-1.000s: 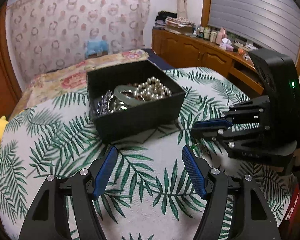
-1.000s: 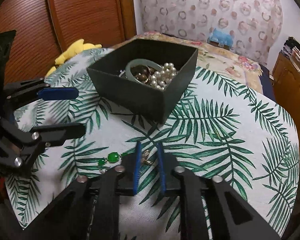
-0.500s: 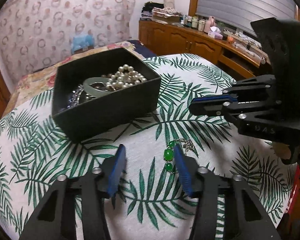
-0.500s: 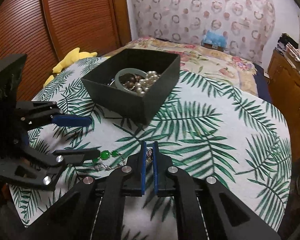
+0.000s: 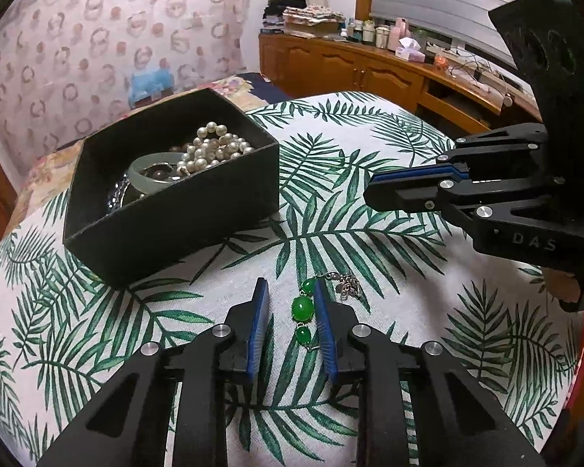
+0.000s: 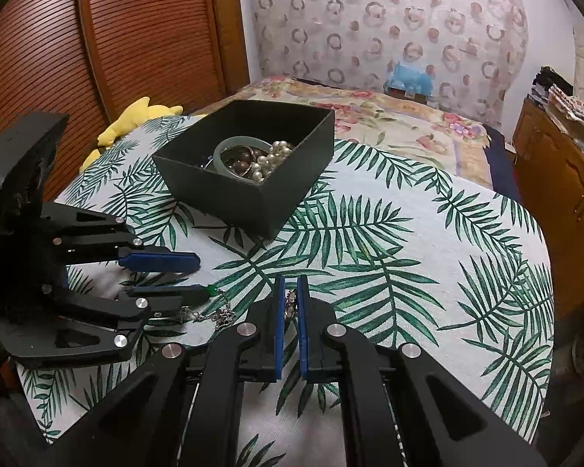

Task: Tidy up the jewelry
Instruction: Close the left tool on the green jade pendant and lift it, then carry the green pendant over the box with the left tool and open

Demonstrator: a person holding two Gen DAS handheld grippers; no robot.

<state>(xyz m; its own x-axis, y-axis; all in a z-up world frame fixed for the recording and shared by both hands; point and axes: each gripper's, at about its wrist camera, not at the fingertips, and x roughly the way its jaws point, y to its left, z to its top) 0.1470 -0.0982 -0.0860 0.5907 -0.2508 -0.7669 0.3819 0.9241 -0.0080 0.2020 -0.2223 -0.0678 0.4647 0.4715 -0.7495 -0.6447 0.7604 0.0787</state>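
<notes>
A green-stone bracelet (image 5: 302, 307) with a silver chain lies on the palm-print tablecloth. My left gripper (image 5: 289, 292) is open and straddles its green stones, which lie against the right finger. My right gripper (image 6: 291, 290) is nearly shut, with a small silver chain piece (image 6: 291, 303) showing between its pads; whether it grips it I cannot tell. In the left wrist view the right gripper (image 5: 373, 188) hovers at the right, above the cloth. A black box (image 5: 167, 194) behind holds a pearl necklace (image 5: 214, 148), a pale jade bangle (image 5: 152, 173) and other jewelry. The box also shows in the right wrist view (image 6: 253, 163).
The table (image 6: 428, 241) is round with a leaf-print cloth. A bed (image 6: 389, 116) lies behind it, a wooden dresser (image 5: 389, 74) at the right, and a yellow plush toy (image 6: 136, 120) at the far left edge.
My left gripper has moved forward over the green stones and narrowed around them. My right gripper has risen and stayed nearly shut.
</notes>
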